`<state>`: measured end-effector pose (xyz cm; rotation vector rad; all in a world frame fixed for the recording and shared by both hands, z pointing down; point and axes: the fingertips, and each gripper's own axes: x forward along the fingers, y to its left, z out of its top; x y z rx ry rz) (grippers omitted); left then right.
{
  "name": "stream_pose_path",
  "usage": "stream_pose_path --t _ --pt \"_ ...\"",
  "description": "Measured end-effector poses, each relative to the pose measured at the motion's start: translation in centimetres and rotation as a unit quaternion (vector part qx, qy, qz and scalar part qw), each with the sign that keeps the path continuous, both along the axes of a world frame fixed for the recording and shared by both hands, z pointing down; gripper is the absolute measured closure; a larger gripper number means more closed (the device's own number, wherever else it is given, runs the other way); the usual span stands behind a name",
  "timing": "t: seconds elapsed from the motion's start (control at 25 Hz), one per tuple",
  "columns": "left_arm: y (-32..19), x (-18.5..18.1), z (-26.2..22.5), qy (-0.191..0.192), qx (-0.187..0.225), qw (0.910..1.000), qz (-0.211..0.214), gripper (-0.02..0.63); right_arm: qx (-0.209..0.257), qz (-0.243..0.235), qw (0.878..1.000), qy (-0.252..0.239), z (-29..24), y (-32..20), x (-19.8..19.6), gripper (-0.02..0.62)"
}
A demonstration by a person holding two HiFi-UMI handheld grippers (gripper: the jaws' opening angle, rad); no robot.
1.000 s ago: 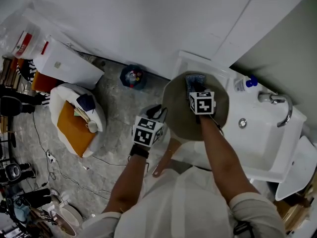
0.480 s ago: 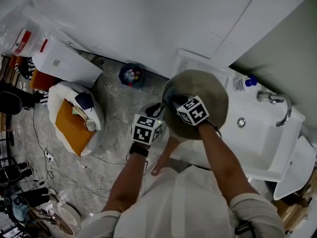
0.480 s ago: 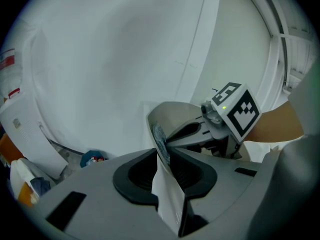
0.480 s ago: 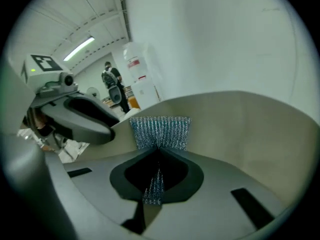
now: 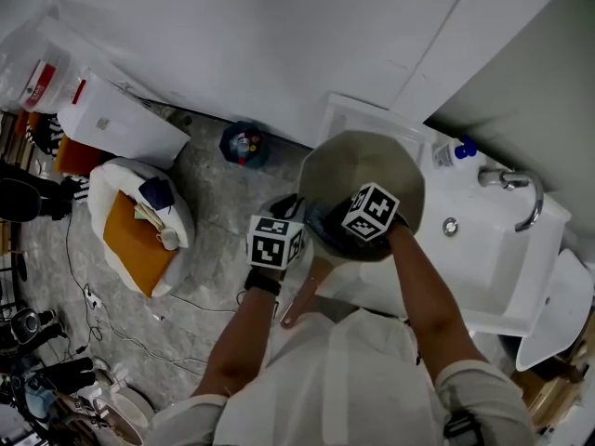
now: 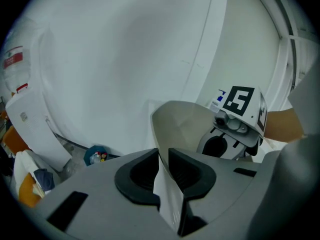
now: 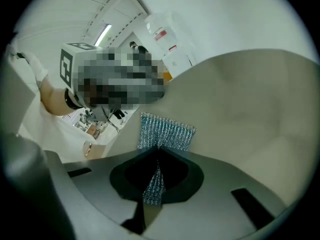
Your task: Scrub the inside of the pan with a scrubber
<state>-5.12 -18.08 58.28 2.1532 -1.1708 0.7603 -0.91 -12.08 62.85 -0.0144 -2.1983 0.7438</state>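
Observation:
A beige pan (image 5: 367, 170) is held tilted over the corner of the sink, its wooden handle (image 5: 302, 297) pointing down toward me. My left gripper (image 5: 297, 214) grips the pan's left rim. In the left gripper view the pan's wall (image 6: 182, 124) stands between the pads (image 6: 145, 171), which press on it as the jaws are closing. My right gripper (image 5: 333, 223) is inside the pan near its lower left edge. It is shut on a teal mesh scrubber (image 7: 165, 131), which lies against the pan's inner surface (image 7: 250, 109).
A white sink (image 5: 488, 249) with a faucet (image 5: 521, 193) and a soap bottle (image 5: 453, 151) is at the right. On the stone floor at the left sit a white bag with orange contents (image 5: 139, 226), a small blue item (image 5: 244, 144) and cables.
My right gripper has dragged the scrubber from the pan's far side across to its near left edge, close to the left gripper. The left gripper and the pan have barely moved.

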Motion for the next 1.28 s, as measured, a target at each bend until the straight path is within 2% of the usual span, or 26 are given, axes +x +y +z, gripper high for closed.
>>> stream_pose_path --t 0.12,0.2,0.28,0.36,0.56,0.64,0.72,0.8,1.0,1.16,1.2,1.24,1.28 --pt "0.0 0.0 0.0 -0.002 -0.001 1.0 0.0 0.535 0.044 0.068 0.997 -0.008 0.2 -2.9 -0.9 0.578" --pt "0.0 0.0 -0.1 -0.004 -0.001 1.0 0.003 0.535 0.082 0.116 0.99 -0.005 0.2 -5.4 -1.4 0.578" --pt "0.0 0.0 0.0 -0.005 -0.002 1.0 0.006 0.535 0.122 0.165 0.979 0.005 0.2 -8.0 -1.3 0.578" --pt "0.0 0.0 0.0 -0.005 -0.002 0.9999 0.009 0.535 0.16 0.223 0.961 0.02 0.0 -11.0 -0.5 0.578" --pt "-0.2 0.1 -0.2 -0.01 -0.002 0.9997 0.022 0.534 0.22 0.356 0.906 0.065 -0.7 -16.4 3.7 0.578" --pt "-0.2 0.1 -0.1 -0.013 -0.002 0.9996 0.025 0.534 0.227 0.42 0.874 0.087 -0.7 -17.7 6.8 0.578" --pt "-0.3 0.1 -0.2 -0.014 0.0 0.9996 0.024 0.534 0.22 0.486 0.839 0.108 -0.8 -18.3 10.2 0.578" --pt "-0.3 0.0 -0.2 -0.017 0.003 0.9996 0.022 0.534 0.211 0.533 0.809 0.127 -0.8 -17.9 13.0 0.578" --pt "-0.3 0.0 -0.4 -0.02 0.006 0.9995 0.023 0.534 0.203 0.604 0.75 0.175 -1.0 -14.7 17.6 0.578" --pt "-0.3 0.0 -0.3 -0.02 0.003 0.9995 0.022 0.535 0.172 0.688 0.686 0.162 -1.2 -11.9 19.9 0.578" --pt "-0.4 0.0 -0.4 -0.02 0.002 0.9995 0.024 0.535 0.173 0.698 0.676 0.16 -1.1 -11.7 20.1 0.578" --pt "-0.4 0.1 -0.4 -0.02 0.001 0.9995 0.026 0.535 0.178 0.698 0.674 0.161 -0.9 -11.8 20.1 0.578" --pt "-0.4 0.2 -0.4 -0.02 0.001 0.9994 0.029 0.535 0.183 0.689 0.683 0.16 -0.5 -12.2 19.7 0.578"
